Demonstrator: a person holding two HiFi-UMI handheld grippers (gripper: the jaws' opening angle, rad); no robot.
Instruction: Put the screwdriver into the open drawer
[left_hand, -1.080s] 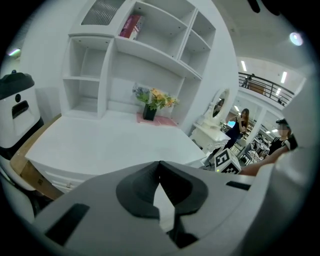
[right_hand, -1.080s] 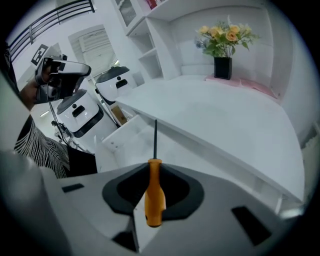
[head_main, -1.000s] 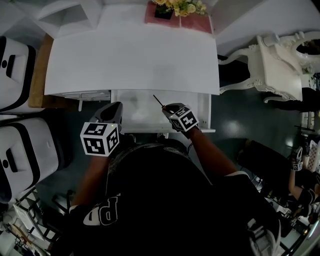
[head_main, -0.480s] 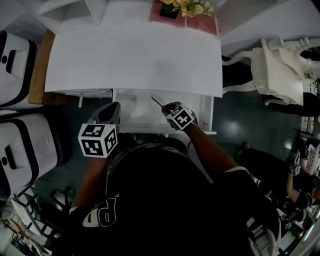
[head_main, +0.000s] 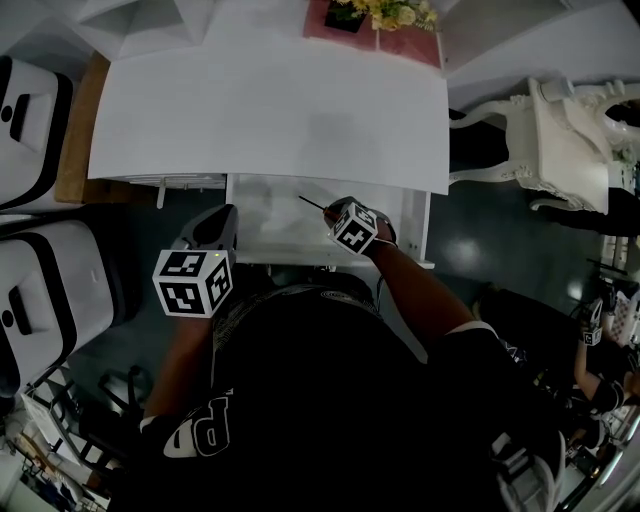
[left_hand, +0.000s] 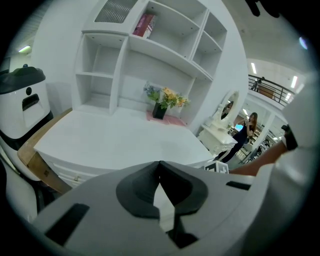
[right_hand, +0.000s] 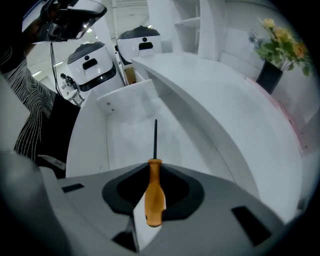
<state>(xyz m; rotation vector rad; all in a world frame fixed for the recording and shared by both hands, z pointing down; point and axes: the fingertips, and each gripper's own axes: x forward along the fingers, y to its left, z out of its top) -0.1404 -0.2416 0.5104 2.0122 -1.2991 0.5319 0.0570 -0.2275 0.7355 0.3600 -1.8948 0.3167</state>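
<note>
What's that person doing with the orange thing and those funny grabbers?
A person stands at a white desk with a gripper in each hand. The right gripper is shut on a screwdriver with an orange handle, and its metal tip points into the open drawer under the desk top. The screwdriver is not lying in the drawer yet. The left gripper is shut and empty, held by the drawer's left end.

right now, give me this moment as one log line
right gripper shut on screwdriver | tip over open drawer | left gripper shut, empty | screwdriver not yet released
</note>
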